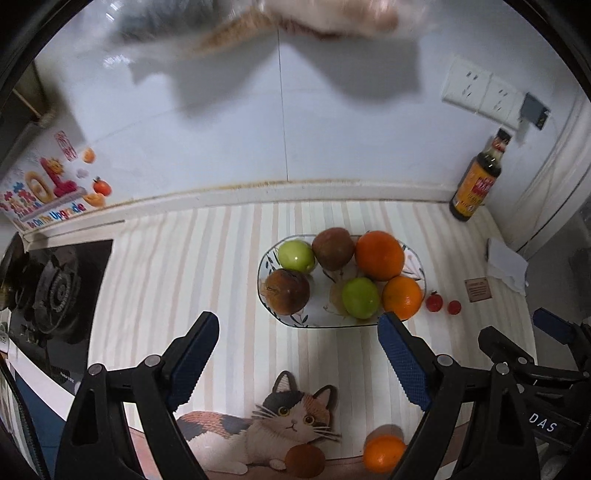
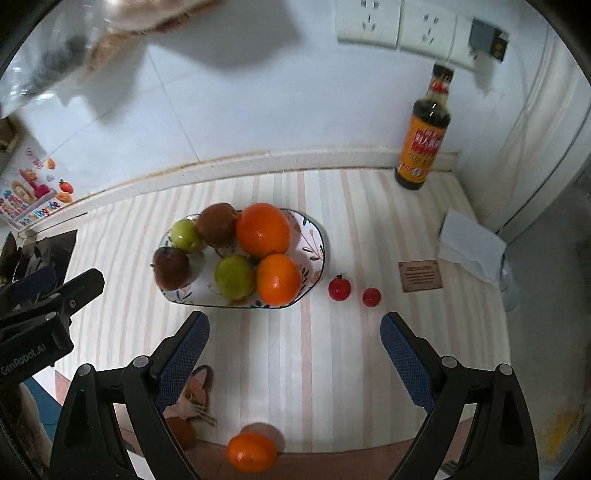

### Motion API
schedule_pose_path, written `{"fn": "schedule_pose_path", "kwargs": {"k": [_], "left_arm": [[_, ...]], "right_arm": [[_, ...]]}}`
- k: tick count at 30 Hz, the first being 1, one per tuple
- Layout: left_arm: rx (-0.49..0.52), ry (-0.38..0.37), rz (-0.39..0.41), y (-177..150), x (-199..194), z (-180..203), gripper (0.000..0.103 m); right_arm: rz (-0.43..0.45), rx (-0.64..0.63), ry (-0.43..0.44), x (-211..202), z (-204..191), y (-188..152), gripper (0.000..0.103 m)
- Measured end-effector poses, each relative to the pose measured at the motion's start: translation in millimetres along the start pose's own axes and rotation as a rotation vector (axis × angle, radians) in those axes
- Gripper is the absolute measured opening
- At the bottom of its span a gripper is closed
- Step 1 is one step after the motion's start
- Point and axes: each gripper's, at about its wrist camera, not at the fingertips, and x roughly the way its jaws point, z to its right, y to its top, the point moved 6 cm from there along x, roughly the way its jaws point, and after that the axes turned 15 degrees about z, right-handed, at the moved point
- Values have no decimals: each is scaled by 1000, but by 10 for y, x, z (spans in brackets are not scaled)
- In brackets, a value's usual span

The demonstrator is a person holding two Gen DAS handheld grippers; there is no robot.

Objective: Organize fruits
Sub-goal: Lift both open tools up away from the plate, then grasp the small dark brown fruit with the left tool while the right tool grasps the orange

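A patterned oval plate (image 1: pixel 266 258) (image 2: pixel 316 240) holds two oranges (image 1: pixel 379 255) (image 2: pixel 263 230), two green fruits (image 1: pixel 360 297) (image 2: pixel 234 277) and two brown fruits (image 1: pixel 287 290) (image 2: pixel 171 268). Two small red tomatoes (image 1: pixel 434 301) (image 2: pixel 339 288) lie on the counter right of the plate. A loose orange (image 1: pixel 384 453) (image 2: pixel 252 452) and a loose brown fruit (image 1: pixel 305 460) (image 2: pixel 181 432) lie at the near edge. My left gripper (image 1: pixel 297 339) is open and empty, in front of the plate. My right gripper (image 2: pixel 295 339) is open and empty, in front of the tomatoes.
A dark sauce bottle (image 1: pixel 478 181) (image 2: pixel 423 136) stands at the back right by the wall sockets (image 2: pixel 388 22). A gas stove (image 1: pixel 51 288) is at the left. A folded white cloth (image 2: pixel 471 245) and a small brown card (image 2: pixel 420 276) lie at the right. A cat-print mat (image 1: pixel 280 417) covers the near counter.
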Motion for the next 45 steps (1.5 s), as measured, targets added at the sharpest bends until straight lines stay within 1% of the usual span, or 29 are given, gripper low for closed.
{"fn": "schedule_pose_path", "kwargs": {"k": [3, 5, 10, 17, 20, 22, 23, 24, 25, 28, 30, 32, 33, 34, 35, 36, 38, 40, 41, 43, 45], "left_arm": [[10, -11, 32, -29, -223, -8, 88], [17, -16, 46, -59, -330, -8, 88], [10, -22, 86, -128, -572, -26, 88], [-5, -28, 101, -231, -777, -66, 88], [-9, -29, 91, -308, -788, -87, 88], [1, -17, 71, -388, -752, -117, 88], [0, -16, 62, -433, -728, -134, 93], [3, -15, 45, -507, -675, -163, 103], [4, -11, 34, -565, -648, -184, 103], [-1, 2, -31, -810, -476, -282, 103], [-3, 7, -79, -1001, -353, -328, 103], [1, 17, -133, -1216, -226, -370, 103], [2, 14, -156, -1294, -179, -376, 103], [3, 13, -181, -1381, -129, -388, 103], [6, 15, -202, -1458, -80, -400, 103], [9, 11, -232, -1565, -21, -406, 103], [6, 6, -271, -1698, 53, -411, 103], [-4, -4, -305, -1794, 126, -410, 103], [-11, -11, -325, -1842, 169, -402, 103], [-31, -36, -368, -1944, 241, -365, 103], [-39, -52, -411, -2041, 327, -308, 103]], "right_arm": [[32, 6, 2, -235, -39, -36, 96], [61, -5, -14, -382, -60, -57, 96], [101, 5, -14, -674, -90, -116, 96], [162, 21, -12, -1058, -132, -159, 96], [156, 50, 8, -1094, -142, -226, 96], [129, 63, 22, -1042, -148, -305, 96], [107, 74, 37, -993, -154, -366, 96], [76, 91, 59, -920, -165, -456, 96], [47, 101, 74, -847, -181, -547, 96], [-82, 129, 135, -481, -252, -960, 96], [-158, 139, 142, -256, -287, -1230, 96], [-217, 139, 137, -64, -320, -1491, 95], [-240, 143, 135, 12, -333, -1595, 92], [-270, 142, 128, 101, -343, -1718, 84], [-302, 142, 125, 190, -363, -1821, 79], [-325, 152, 123, 272, -368, -1915, 79], [-366, 149, 120, 422, -407, -2071, 78], [-387, 132, 99, 529, -434, -2177, 73], [-381, 102, 84, 571, -446, -2201, 71], [-359, 68, 75, 581, -453, -2182, 65], [-365, 70, 78, 577, -422, -2206, 65]]}}
